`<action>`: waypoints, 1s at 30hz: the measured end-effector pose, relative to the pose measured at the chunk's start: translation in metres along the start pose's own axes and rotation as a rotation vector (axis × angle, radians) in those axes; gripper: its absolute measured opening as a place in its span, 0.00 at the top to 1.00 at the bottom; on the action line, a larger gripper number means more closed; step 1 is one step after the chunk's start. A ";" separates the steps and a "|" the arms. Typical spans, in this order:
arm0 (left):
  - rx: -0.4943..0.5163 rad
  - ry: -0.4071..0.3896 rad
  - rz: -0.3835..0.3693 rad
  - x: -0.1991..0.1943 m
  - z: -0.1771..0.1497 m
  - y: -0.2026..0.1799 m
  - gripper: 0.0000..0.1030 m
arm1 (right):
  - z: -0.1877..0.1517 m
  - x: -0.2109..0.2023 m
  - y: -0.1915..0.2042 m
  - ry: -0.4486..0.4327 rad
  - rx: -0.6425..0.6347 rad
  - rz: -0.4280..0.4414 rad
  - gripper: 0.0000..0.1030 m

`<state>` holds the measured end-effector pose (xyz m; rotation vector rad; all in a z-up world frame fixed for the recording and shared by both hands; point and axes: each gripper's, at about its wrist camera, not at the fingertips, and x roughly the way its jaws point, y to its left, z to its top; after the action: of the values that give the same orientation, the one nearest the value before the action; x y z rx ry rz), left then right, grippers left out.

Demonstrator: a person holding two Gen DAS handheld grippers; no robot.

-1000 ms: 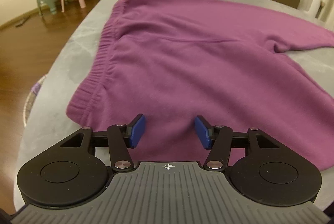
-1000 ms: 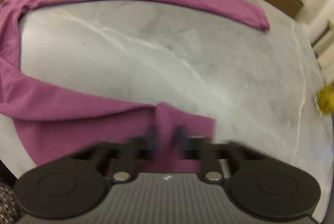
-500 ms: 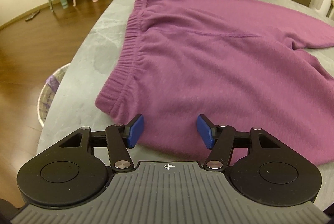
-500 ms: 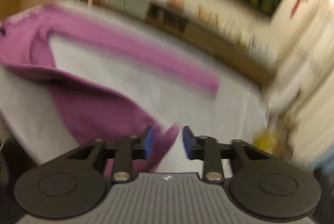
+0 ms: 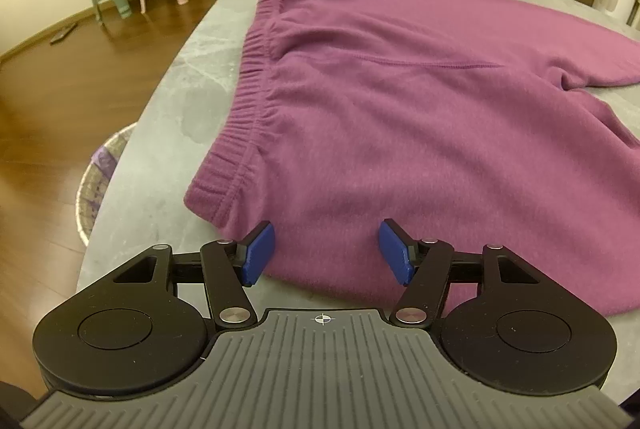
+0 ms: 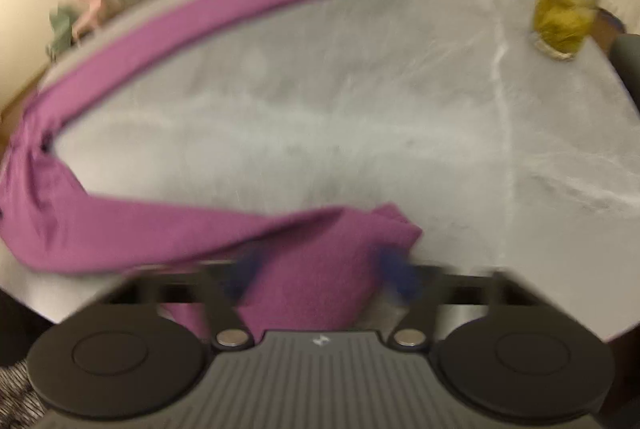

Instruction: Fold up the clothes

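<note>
Sweatpants (image 5: 400,109) lay just under your left claw (image 5: 326,249). Its jaws were half-spread, had just been opening, and held nothing. Closing there, you risked pinching only 1 layer.

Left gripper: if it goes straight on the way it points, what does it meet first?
Most likely the purple pants, near the waistband corner, lying on the table. The left gripper has open jaws; depth is unclear.

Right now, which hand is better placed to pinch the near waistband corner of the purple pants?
Left. Its open left tongs sit over the pants' near edge, right beside the waistband corner. The right tongs are at the leg cuff, the other end.
</note>
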<state>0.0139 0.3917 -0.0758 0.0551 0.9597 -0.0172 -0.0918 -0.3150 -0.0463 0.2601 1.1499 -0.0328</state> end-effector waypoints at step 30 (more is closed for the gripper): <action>-0.047 0.022 0.024 0.005 0.006 0.006 0.39 | 0.016 -0.139 0.087 -0.697 -0.549 -0.078 0.88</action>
<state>0.0221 0.3976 -0.0760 0.0235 0.9810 0.0280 -0.1208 -0.2495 0.1023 -0.2745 0.4411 0.1162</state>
